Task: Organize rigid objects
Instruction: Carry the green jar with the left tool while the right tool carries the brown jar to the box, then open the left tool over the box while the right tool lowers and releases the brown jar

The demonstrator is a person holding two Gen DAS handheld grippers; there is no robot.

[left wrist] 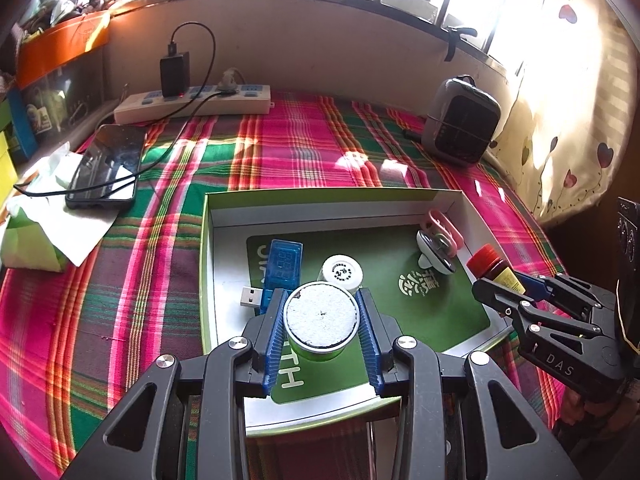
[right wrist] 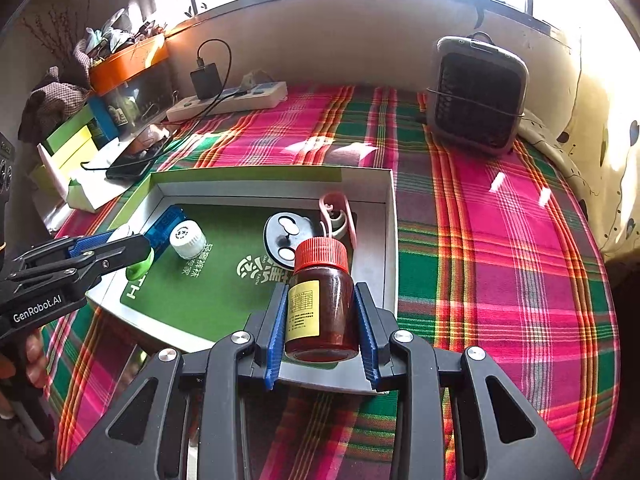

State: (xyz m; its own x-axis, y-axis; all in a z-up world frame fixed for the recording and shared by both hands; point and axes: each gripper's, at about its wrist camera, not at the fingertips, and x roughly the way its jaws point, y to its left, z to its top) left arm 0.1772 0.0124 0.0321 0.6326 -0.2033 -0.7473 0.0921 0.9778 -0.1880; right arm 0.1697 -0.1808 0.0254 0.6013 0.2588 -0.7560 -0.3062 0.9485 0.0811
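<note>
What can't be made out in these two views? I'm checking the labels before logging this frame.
- Left wrist view: the green container's base and whether it touches the box, hidden by the left hand-held gripper.
- Right wrist view: the brown bottle's yellow label text, too small.
- Both views: the box's near wall, covered by the gripper bodies.
- Left wrist view: the right hand-held gripper's bottle, mostly hidden by its fingers.
</note>
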